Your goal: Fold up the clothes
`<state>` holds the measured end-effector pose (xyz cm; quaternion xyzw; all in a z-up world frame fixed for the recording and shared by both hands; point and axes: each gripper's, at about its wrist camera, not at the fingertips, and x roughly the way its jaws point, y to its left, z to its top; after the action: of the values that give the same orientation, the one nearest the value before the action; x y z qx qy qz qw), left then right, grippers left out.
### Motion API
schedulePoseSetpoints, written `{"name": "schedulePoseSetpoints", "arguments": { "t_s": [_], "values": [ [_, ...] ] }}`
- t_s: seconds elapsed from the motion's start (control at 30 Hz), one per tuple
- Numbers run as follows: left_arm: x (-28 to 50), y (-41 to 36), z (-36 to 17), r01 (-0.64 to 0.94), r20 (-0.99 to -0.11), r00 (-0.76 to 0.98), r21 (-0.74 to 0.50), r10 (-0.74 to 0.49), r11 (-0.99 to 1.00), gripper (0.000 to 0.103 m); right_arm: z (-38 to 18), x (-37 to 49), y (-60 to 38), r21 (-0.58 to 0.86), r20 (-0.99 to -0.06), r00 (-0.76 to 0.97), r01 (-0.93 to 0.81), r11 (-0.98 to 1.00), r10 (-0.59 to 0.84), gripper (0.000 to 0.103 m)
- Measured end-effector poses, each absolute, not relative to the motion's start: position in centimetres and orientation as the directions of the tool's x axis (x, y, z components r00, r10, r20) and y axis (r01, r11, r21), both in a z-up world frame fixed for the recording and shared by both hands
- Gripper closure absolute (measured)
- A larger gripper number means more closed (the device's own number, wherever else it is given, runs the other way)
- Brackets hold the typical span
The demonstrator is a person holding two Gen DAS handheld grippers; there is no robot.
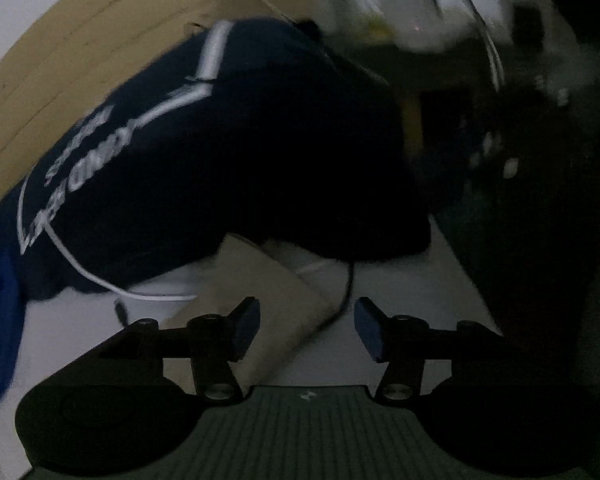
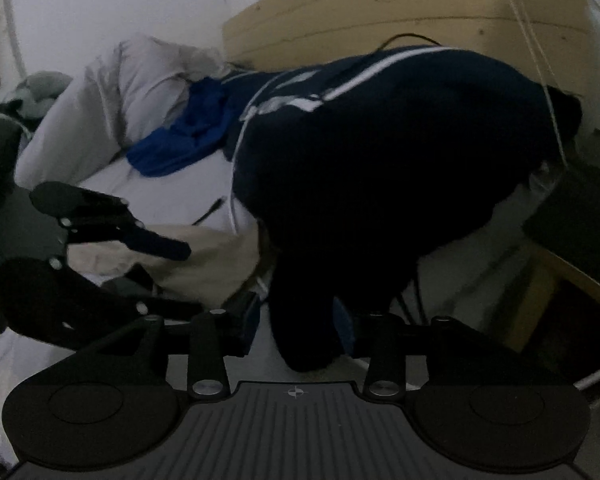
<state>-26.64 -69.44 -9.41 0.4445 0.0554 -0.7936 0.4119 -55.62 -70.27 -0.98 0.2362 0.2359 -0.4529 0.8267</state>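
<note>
A dark navy garment [image 1: 240,152] with white stripes and white lettering lies bunched on a white bed sheet [image 1: 400,292]. My left gripper [image 1: 307,330] is open and empty, just short of the garment, over a beige folded cloth [image 1: 260,292]. In the right wrist view the same navy garment [image 2: 380,168] hangs down between the fingers of my right gripper [image 2: 300,328], which is open around a lobe of it. The left gripper [image 2: 112,220] also shows at the left there, above the beige cloth [image 2: 204,260].
A bright blue garment [image 2: 180,140] and a white pillow [image 2: 112,108] lie behind on the bed. A wooden headboard [image 2: 400,12] stands at the back. A dark bedside unit [image 2: 580,216] sits right. A white cord [image 1: 100,276] crosses the sheet.
</note>
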Motion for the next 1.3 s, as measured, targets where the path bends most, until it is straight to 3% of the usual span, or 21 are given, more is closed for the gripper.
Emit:
{"name": "schedulePoseSetpoints", "arguments": {
  "t_s": [0.17,0.3,0.33,0.5,0.67,0.77,1.3],
  "values": [
    [-27.1,-70.7,-11.0,0.686,-0.793,-0.234,0.275,-0.562,-0.674,0.05,-2.1,-55.8,-70.0,0.189,-0.641,0.468,0.864,0.467,-0.608,0.045],
    [-26.8,-71.1,-10.8,0.705,-0.789,-0.248,0.252,-0.563,-0.663,0.094,-2.1,-56.4,-69.7,0.199,-0.638,0.468,0.867,0.457,-0.612,0.045],
    [-26.5,-71.1,-10.5,0.727,-0.778,-0.252,0.24,-0.575,-0.643,0.096,-2.0,-56.4,-69.8,0.203,-0.635,0.473,0.865,0.458,-0.612,0.045],
    [-23.7,-70.6,-8.9,0.838,-0.714,-0.333,0.075,-0.616,-0.54,0.096,-1.0,-56.2,-71.1,0.255,-0.594,0.516,0.849,0.463,-0.618,0.044],
    [-22.0,-70.0,-7.5,0.888,-0.653,-0.367,-0.034,-0.662,-0.458,0.096,-0.8,-56.0,-73.4,0.507,-0.507,0.639,0.764,0.399,-0.578,0.038],
    [-21.4,-69.3,-6.6,0.905,-0.614,-0.362,-0.05,-0.702,-0.423,0.096,-1.5,-55.2,-74.6,0.607,-0.474,0.672,0.717,0.342,-0.568,0.028],
    [-20.5,-66.7,-6.2,0.923,-0.577,-0.351,-0.08,-0.738,-0.377,0.096,-7.8,-50.6,-79.4,0.83,-0.523,0.718,0.552,-0.082,-0.459,0.028]
  ]
}}
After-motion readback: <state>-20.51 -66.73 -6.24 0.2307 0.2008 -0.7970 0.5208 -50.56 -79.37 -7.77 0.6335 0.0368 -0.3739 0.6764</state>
